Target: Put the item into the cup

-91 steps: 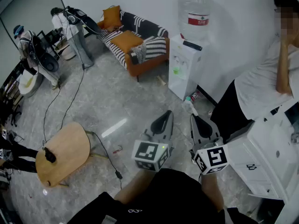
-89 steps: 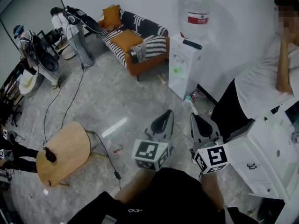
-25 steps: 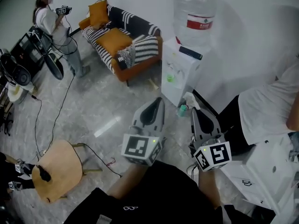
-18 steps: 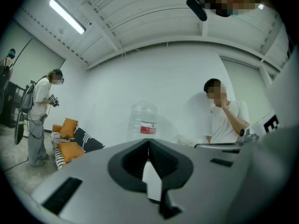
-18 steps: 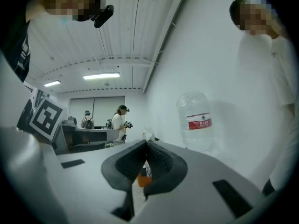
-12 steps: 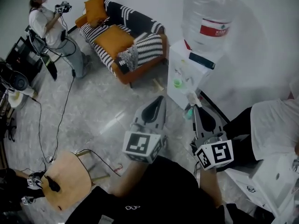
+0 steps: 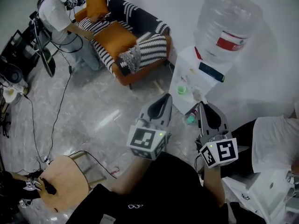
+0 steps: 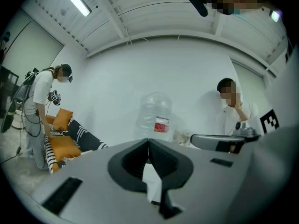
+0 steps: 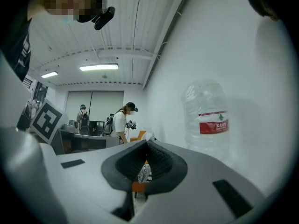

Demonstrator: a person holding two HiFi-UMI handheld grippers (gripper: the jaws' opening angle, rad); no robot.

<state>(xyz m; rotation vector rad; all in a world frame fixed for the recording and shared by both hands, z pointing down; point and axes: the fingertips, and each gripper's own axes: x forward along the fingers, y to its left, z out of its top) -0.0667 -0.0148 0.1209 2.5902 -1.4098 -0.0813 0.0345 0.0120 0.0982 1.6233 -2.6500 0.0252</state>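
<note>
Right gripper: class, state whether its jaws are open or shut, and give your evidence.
Shut. The right gripper shows its jaw tips meeting in its own view, with nothing held between them.

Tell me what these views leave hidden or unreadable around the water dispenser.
- Head view: the small green object on the water dispenser is too small to call a cup.
- Head view: the right gripper covers the dispenser's lower corner; the greenish thing on the floor beside it is too small to name.
- Left gripper view: the left gripper hides everything below the water bottle.
- The item shows identifiably in no view.
</note>
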